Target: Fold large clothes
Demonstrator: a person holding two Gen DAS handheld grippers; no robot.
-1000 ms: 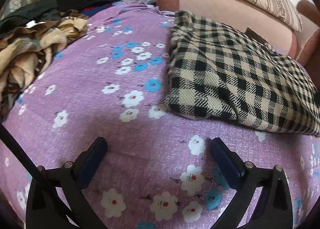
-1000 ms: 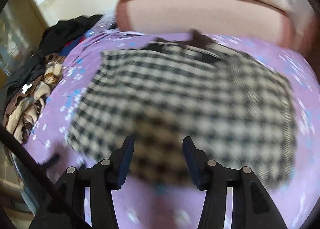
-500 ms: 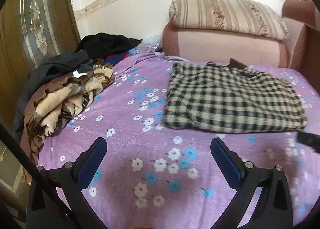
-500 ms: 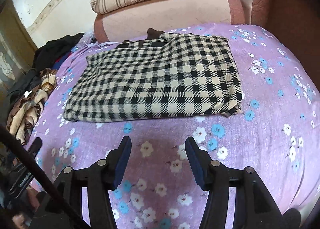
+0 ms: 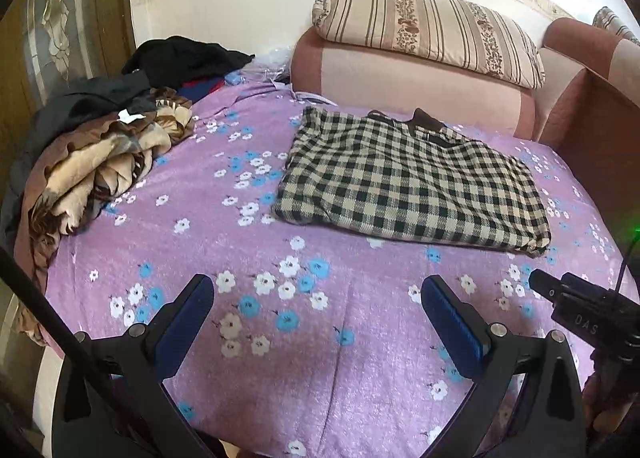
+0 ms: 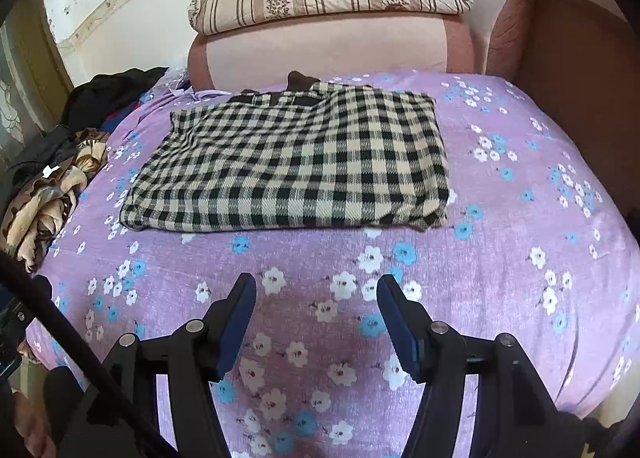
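A black-and-cream checked garment (image 5: 412,182) (image 6: 296,162) lies folded into a flat rectangle on the purple flowered bedspread (image 5: 280,338) (image 6: 520,218), its dark collar towards the cushions. My left gripper (image 5: 316,294) hangs open above the near part of the bed, well short of the garment, with nothing between its blue pads. My right gripper (image 6: 316,290) is also back from the garment's near edge; its jaws are opening and hold nothing. In the left wrist view the right gripper's black body shows at the right edge.
A heap of brown patterned and dark clothes (image 5: 100,150) (image 6: 48,182) is piled at the bed's left side. A pink bolster (image 5: 408,82) with a striped pillow (image 5: 428,26) lines the far edge. A brown sofa arm (image 6: 568,70) stands at the right.
Both grippers have pulled back and away from the checked garment, which now lies farther off and whole in view. The right jaws stand wider than before.
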